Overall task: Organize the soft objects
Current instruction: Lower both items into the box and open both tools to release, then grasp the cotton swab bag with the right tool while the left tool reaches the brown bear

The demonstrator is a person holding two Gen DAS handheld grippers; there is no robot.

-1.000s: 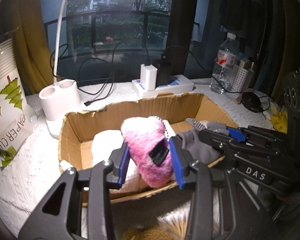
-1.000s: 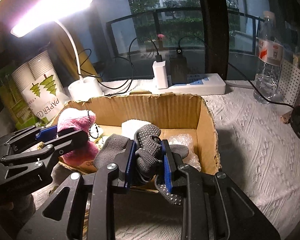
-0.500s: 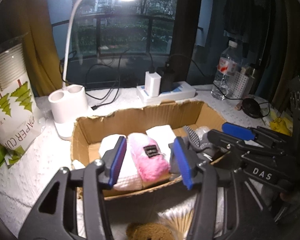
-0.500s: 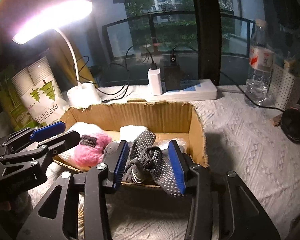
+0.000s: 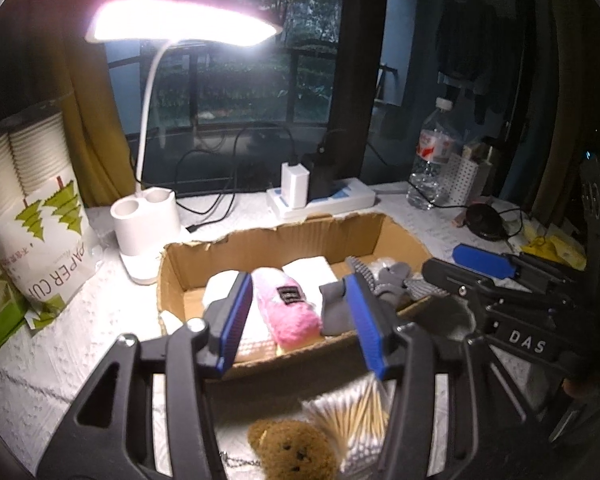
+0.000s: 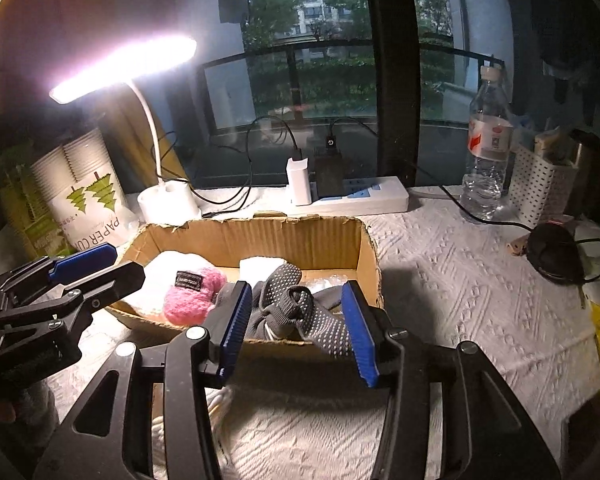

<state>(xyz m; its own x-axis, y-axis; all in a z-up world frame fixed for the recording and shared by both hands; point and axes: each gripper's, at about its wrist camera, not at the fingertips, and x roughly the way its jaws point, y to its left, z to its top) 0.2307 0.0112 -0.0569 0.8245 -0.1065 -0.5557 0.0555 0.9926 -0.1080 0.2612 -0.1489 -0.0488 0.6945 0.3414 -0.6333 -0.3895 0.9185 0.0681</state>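
Soft objects [image 5: 294, 312] are held in a cardboard box [image 5: 268, 248] on a white-clothed, lamplit table [image 6: 460, 280] by a window; both grippers [image 5: 300, 320] [image 6: 296, 320], jaws just parted, are left empty.

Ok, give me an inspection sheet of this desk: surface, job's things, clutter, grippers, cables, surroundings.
Surface: white textured cloth, lit by the desk lamp.
Job's things: pink plush and grey dotted gloves lie in the cardboard box; a brown bear plush remains outside, near the front edge.
Clutter: paper cup pack, water bottle, cotton swabs.
Grippers: left gripper and right gripper open, jaws just opened, nothing pressed between the fingers.
Cables: power strip with two chargers; black leads trail across the desk.
Surroundings: dark window, balcony railing, trees.
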